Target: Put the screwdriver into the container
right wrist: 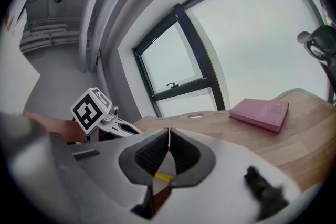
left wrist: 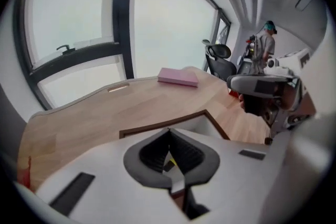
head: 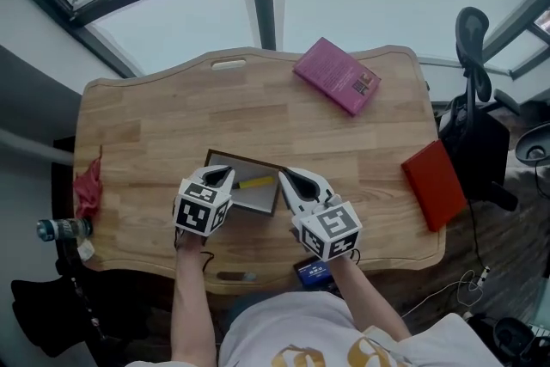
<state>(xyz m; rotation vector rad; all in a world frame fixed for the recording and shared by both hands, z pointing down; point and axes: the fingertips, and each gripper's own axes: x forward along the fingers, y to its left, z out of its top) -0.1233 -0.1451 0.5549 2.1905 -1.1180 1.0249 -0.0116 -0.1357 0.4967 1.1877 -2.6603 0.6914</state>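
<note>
A pink book (head: pixel 337 75) lies near the far edge of the wooden counter (head: pixel 163 129). A red notebook (head: pixel 433 185) lies at its right edge, and a red cloth (head: pixel 87 189) at its left.

Right tool (right wrist: pixel 169 129) closed; pink book (right wrist: pixel 260 113) on table (right wrist: pixel 236 128)

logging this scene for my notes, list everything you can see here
table: 1, light wood, centre
box: 1, brown rim, white inside, near side of table
screwdriver: 1, yellow, lying in the box
book: 1, pink, far right of table
notebook: 1, red, right edge of table
cloth: 1, red, left edge of table
bottle: 1, clear, off the table's near left corner
office chair: 1, black, right of table
left gripper: 1, white, jaws shut, empty, over the box
right gripper: 1, white, jaws shut, empty, over the box
</note>
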